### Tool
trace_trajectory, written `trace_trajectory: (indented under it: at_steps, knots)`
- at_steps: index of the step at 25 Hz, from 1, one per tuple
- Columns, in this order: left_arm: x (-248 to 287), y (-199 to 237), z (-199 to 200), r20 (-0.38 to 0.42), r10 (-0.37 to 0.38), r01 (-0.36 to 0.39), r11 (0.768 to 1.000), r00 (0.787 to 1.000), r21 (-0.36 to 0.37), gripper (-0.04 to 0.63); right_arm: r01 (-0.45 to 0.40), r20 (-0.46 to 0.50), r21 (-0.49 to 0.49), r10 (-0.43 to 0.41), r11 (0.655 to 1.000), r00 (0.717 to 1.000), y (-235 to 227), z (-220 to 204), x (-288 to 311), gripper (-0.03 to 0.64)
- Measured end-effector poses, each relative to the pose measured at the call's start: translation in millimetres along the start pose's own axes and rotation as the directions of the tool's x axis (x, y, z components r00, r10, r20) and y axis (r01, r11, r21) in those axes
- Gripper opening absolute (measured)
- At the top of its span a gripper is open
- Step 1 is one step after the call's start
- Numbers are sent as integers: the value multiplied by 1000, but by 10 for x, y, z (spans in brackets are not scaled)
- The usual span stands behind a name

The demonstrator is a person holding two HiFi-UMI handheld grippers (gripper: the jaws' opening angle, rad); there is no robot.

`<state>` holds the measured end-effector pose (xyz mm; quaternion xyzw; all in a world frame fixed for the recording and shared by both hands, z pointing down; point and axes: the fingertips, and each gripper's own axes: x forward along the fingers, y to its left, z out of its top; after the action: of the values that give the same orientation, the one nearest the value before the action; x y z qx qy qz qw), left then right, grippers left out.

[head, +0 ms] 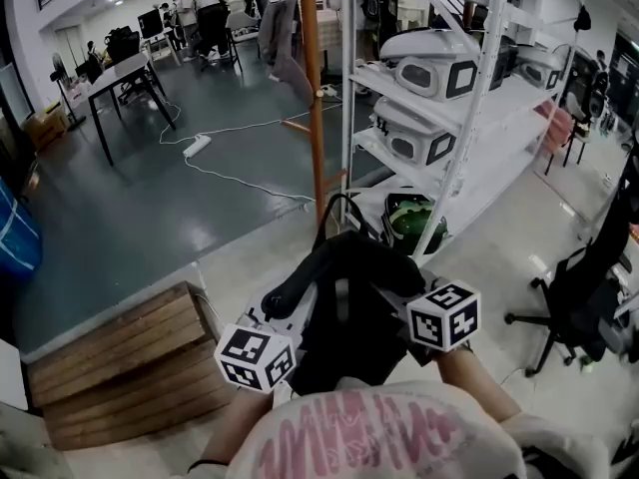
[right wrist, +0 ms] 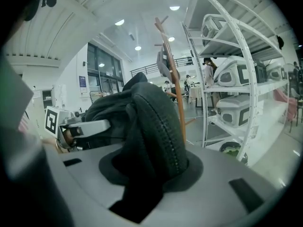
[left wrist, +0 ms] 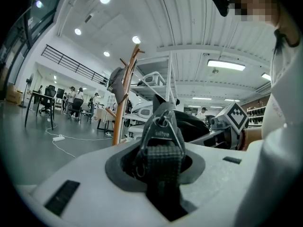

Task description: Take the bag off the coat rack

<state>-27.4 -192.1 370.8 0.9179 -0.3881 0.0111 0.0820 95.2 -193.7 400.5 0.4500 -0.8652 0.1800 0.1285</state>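
Gripping black fabric bag [head: 344, 307]: left gripper [left wrist: 160, 148] fingers clamped on its webbing strap, right gripper [right wrist: 150, 148] fingers on its zipped edge. Long axis points toward coat rack [head: 316, 118], handle loop at that end.

Both arms are out in front of me, forearms [head: 469, 372] coming up from my chest, and the grippers sit close side by side. My left gripper [head: 292, 317] points roughly level, jaws pinched tight on a webbing strap of the bag [head: 349, 267]. My right gripper [head: 404, 302] tips down a little, jaws clamped on a zippered fold of that same bag. The left cube [head: 256, 357] sits lower and nearer me than the right cube [head: 444, 315].
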Motion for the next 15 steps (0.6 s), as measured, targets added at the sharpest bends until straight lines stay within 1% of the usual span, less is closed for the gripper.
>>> trace_trajectory:
  at_steps: [4, 9, 15]
  knots:
    - [20, -152, -108, -29, 13, -13, 1000, 999, -14, 101, -18, -21, 19, 18, 1000, 1000, -68, -143, -99, 138]
    - [55, -312, -214, -48, 21, -22, 999, 999, -27, 101, -27, -35, 28, 28, 999, 999, -150, -274, -206, 138]
    - [6, -400, -351, -71, 34, -37, 998, 997, -48, 101, -42, -54, 37, 44, 998, 998, -141, -423, -242, 138]
